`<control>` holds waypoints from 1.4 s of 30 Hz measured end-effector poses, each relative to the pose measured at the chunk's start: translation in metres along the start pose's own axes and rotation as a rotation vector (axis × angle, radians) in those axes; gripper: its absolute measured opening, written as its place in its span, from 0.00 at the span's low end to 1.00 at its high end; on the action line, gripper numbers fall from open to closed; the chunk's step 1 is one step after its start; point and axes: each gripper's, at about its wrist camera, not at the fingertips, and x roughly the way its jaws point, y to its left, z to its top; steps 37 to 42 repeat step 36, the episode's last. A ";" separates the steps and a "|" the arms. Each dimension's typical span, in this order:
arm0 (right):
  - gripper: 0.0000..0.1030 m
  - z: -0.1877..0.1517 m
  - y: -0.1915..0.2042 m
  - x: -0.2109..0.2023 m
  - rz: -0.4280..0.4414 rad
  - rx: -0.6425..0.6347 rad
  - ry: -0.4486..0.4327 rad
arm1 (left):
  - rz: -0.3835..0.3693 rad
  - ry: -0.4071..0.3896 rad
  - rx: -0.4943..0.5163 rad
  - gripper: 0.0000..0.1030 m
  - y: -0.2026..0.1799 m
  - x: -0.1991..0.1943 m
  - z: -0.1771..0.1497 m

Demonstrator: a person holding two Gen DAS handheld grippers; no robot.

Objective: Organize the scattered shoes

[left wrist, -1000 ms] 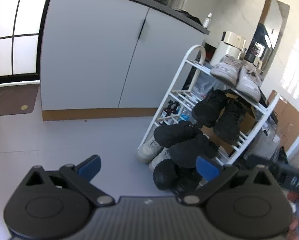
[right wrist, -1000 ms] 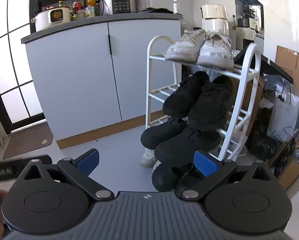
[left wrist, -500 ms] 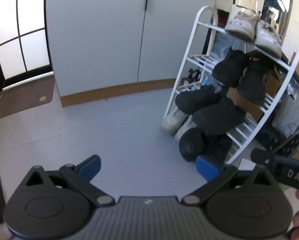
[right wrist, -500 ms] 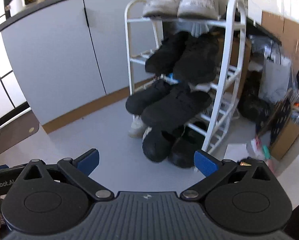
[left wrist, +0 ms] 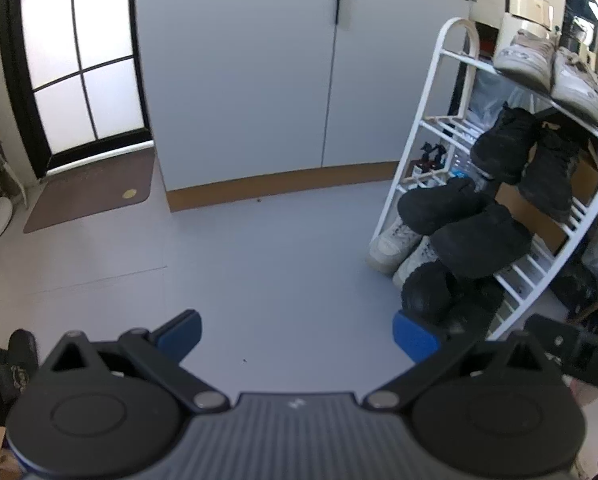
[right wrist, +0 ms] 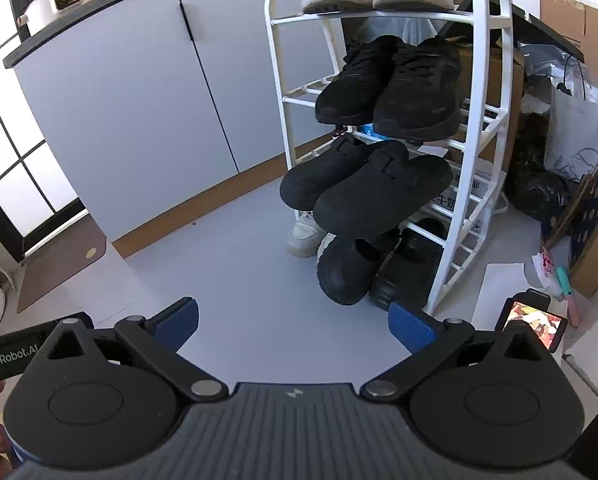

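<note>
Right wrist view: the white shoe rack (right wrist: 481, 128) stands at 1 o'clock, its black sneakers (right wrist: 387, 84) and black clogs (right wrist: 363, 196) lying lengthwise with toes toward 7 o'clock. Only the left wrist view shows black slippers (left wrist: 9, 364) at 9 o'clock. Left gripper (left wrist: 297, 334) and right gripper (right wrist: 293, 326) hold nothing, jaws spread wide.

Glossy white rack (right wrist: 479, 128) holds matt black clogs (right wrist: 379, 200).

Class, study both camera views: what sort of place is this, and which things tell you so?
Probably a home entryway beside a kitchen: a white shoe rack full of shoes, a doormat at a glazed door, and cooking pots on the cabinet counter.
</note>
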 end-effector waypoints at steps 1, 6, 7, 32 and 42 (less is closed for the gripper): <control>1.00 0.000 0.002 -0.001 0.006 -0.002 -0.001 | 0.005 -0.003 -0.003 1.00 0.002 -0.001 0.000; 1.00 -0.003 0.008 -0.002 0.013 -0.022 -0.003 | 0.025 -0.011 -0.024 1.00 0.008 -0.003 0.001; 1.00 -0.003 0.008 -0.002 0.011 -0.026 -0.003 | 0.027 -0.012 -0.029 1.00 0.010 -0.004 0.001; 1.00 -0.012 0.013 0.006 -0.026 -0.073 0.016 | 0.046 -0.005 -0.005 1.00 0.009 0.002 -0.006; 1.00 -0.012 0.012 0.006 -0.026 -0.073 0.017 | 0.038 0.006 -0.019 1.00 0.010 0.005 -0.005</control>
